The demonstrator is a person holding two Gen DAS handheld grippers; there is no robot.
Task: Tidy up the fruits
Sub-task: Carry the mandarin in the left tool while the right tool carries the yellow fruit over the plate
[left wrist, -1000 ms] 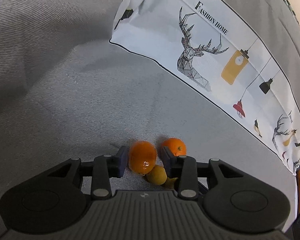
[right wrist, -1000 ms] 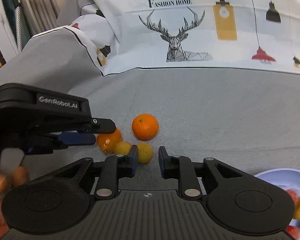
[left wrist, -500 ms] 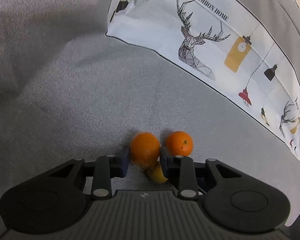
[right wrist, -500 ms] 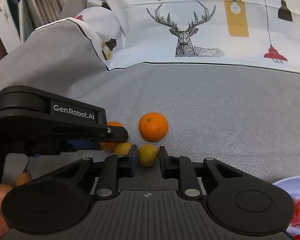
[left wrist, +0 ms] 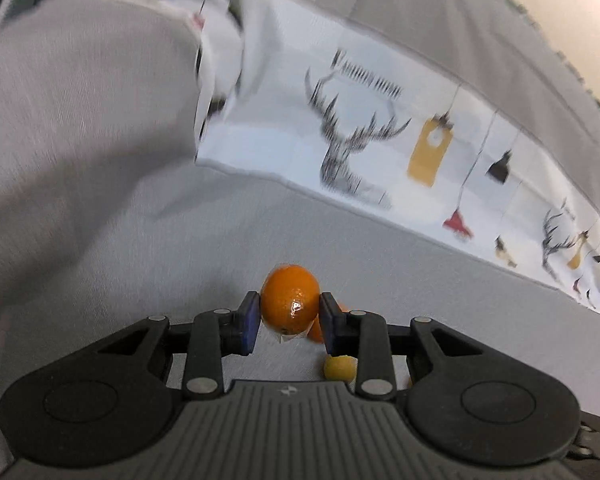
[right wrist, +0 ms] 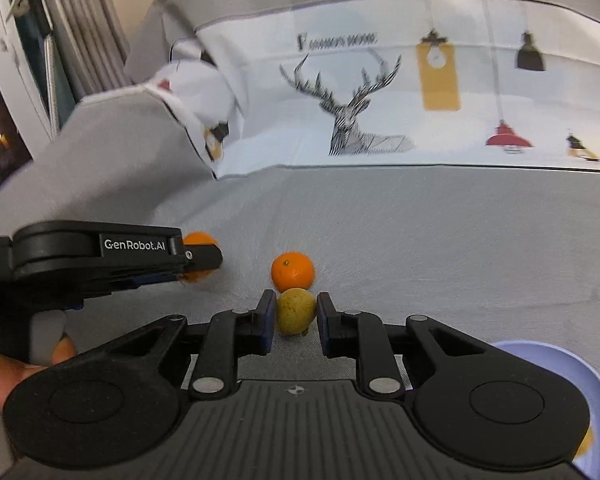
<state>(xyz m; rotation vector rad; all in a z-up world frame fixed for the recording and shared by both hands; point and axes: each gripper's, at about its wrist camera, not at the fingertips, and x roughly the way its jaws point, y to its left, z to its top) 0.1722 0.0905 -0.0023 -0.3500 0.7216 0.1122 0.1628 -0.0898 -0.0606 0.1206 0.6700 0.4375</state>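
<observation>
The left hand-held gripper (left wrist: 289, 316) is closed on an orange (left wrist: 290, 300), its blue pads pressing the fruit from both sides; its jaws have just been closing, with the orange between them. In this left wrist view a second orange (left wrist: 315, 330) peeks out behind the right finger, and a small yellow fruit (left wrist: 339, 367) lies lower, on the grey sofa cover (left wrist: 100, 220). Behind them stands a white cushion (left wrist: 380, 140) printed with a deer and lamps, blurred here. In the right wrist view, the right hand-held gripper (right wrist: 294, 316) sits narrowly around a small yellow-green fruit (right wrist: 295, 311), both pads against its sides. Just beyond that fruit, an orange (right wrist: 293, 271) rests on the sofa cover (right wrist: 440, 240), touching or nearly touching it. To the left, the left hand-held gripper (right wrist: 198, 258) holds its orange (right wrist: 198, 240), which is partly hidden by the fingers. A person's fingers (right wrist: 4, 376) show at the left edge. A pale blue bowl (right wrist: 580, 380) sits at the lower right, half hidden behind the gripper body.
</observation>
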